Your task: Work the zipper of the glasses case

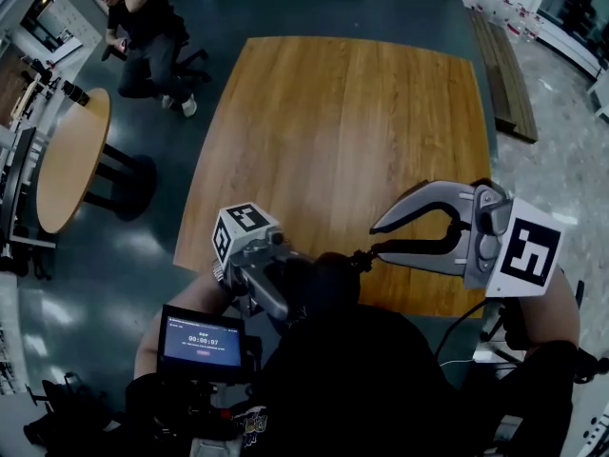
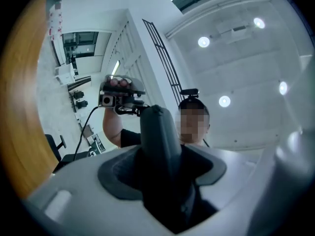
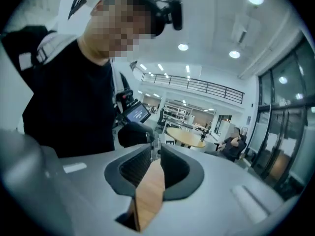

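Case: glasses case (image 1: 328, 279) held up off the table (image 1: 333, 131), near the person's chest, likely for a close look at the zip.
Left gripper (image 1: 288, 291): clamped across the case, steadying it.
Right gripper (image 1: 374, 239): tips pinching the zipper pull (image 1: 362, 255), apparently ready to draw it.
Writing: chest screen (image 1: 202, 341) shows timer digits, too small to read.

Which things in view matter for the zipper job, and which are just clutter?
Job: glasses case, held by left gripper; zipper pull, pinched by right gripper.
Not part of it: wooden table, round table, timer screen, seated person.
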Available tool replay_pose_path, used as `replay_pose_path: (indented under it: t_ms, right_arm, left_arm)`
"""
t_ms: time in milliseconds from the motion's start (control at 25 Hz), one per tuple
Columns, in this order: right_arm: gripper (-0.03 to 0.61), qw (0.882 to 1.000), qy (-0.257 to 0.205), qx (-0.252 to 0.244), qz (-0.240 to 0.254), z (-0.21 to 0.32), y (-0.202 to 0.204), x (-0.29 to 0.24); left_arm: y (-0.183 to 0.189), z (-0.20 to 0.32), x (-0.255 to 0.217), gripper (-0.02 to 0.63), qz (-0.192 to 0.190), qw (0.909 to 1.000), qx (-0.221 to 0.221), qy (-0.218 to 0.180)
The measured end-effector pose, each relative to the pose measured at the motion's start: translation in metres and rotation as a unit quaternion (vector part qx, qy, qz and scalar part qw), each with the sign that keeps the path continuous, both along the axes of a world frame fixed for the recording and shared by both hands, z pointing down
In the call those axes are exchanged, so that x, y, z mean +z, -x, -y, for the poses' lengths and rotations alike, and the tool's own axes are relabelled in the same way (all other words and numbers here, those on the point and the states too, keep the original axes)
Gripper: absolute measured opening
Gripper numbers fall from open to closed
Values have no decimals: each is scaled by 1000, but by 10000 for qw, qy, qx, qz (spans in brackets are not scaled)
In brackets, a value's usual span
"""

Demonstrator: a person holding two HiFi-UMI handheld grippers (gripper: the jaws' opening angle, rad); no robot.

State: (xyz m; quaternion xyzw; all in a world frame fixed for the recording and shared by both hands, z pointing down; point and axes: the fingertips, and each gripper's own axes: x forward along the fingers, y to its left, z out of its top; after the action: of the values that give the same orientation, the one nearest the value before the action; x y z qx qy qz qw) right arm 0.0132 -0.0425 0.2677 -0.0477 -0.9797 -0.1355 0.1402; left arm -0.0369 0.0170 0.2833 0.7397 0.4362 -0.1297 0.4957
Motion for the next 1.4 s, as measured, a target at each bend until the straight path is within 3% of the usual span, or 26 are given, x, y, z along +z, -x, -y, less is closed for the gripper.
replay_pose_path:
  t_ms: [80,160,520,840,1120,1400]
  right_arm:
    - [64,9973,-563,-204,-435,-8,8,10]
    - [67,9939,-842,-378,-599,-11,17,13]
    - [58,9882,-1264,-540,-680,-15,24,7]
    - [96,9910,-662,-933,-689,-26,20,1]
    - [96,9888,218,-1275,-740,-33,17,6]
    - [109,9904,334,-1252,-487,-34,21,2]
  left_arm:
    - [3,-1,-3,265,-108,9998,94,123]
    - [8,1,-6,265,-214,9993,184,248]
    - [8,-7,-1,265,-210,9972,432,569]
    - [9,-10,-3,265,-242,9950,616,748]
    - [10,-9,-2,265,-204,9941,731,780]
    - [8,-8,-3,264,-228,9942,706,778]
